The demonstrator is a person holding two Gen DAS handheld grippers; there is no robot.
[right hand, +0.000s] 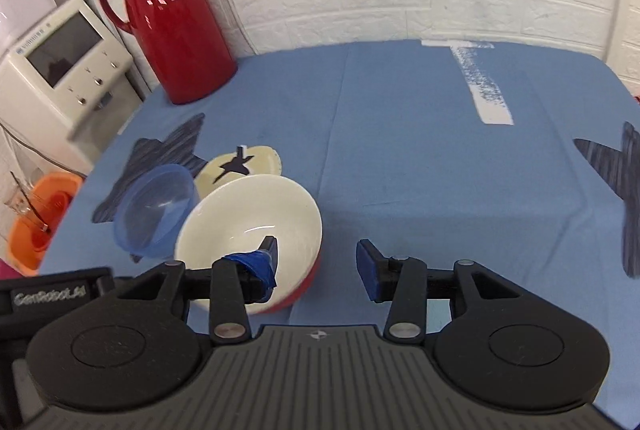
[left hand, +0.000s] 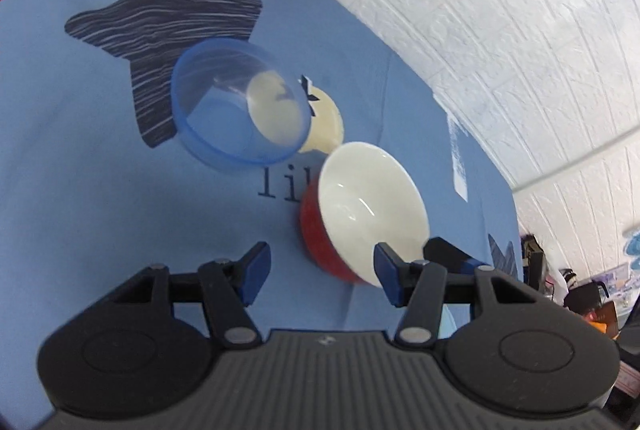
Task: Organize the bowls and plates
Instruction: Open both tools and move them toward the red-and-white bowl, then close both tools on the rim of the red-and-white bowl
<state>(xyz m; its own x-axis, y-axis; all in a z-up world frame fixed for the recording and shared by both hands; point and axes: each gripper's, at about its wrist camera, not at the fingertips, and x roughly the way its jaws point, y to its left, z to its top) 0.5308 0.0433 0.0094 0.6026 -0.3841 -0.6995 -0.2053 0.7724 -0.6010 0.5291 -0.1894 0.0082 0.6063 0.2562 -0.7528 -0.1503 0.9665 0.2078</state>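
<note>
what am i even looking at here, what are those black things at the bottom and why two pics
The black shapes are two hand-held claws, one carried in each of a person's hands; no robot arm is involved. Each picture comes from a fisheye camera mounted on one claw, looking along its blue-tipped fingers.

The left claw and the right claw are both open and hold nothing.

On the blue tablecloth sit a red bowl with a white inside, a clear blue bowl and a cream plate with a dark star on it, close together. A red jug stands at the back.

One right claw finger reaches over the red bowl's rim.
</note>
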